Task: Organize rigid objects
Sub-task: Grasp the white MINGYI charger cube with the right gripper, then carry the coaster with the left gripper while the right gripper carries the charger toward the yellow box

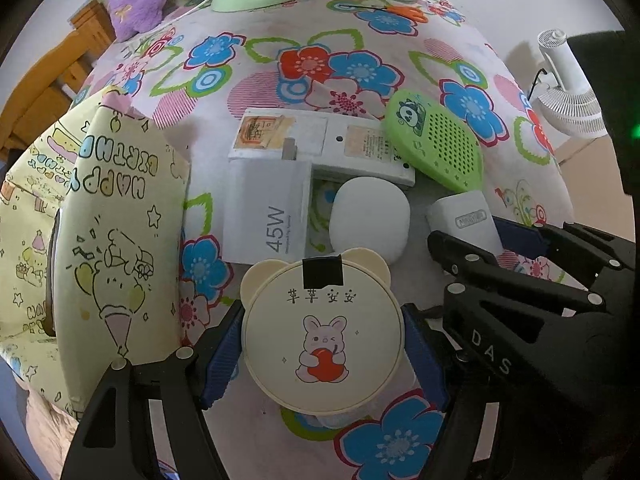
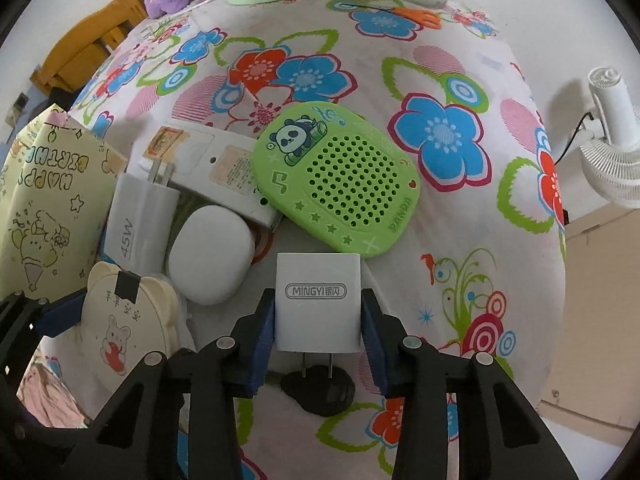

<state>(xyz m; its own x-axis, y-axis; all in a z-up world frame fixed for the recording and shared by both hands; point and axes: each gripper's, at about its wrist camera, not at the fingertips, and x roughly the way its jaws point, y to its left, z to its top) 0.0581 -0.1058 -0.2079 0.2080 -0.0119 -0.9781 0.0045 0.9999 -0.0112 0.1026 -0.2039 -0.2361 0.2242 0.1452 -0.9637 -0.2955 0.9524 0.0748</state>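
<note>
Charger position: white MINGYI charger (image 2: 318, 304) sits squarely between the right gripper (image 2: 319, 334) fingers, both blue pads pressed on its sides, prongs pointing toward the camera.
Charger look: boxy, matte white, grey logo plate, 2 metal prongs.
Right fingers: closed tight on the charger.
Case position: round cream case (image 1: 322, 334) lies between the left gripper (image 1: 323, 350) fingers, pads touching its rim on both sides.
Case look: bear ears, rabbit holding a red apple, black tape patch.
Left fingers: about half apart, clamped on the case.
Setting: floral tabletop (image 2: 440, 208), green panda speaker (image 2: 340, 184) just beyond the charger.
</note>
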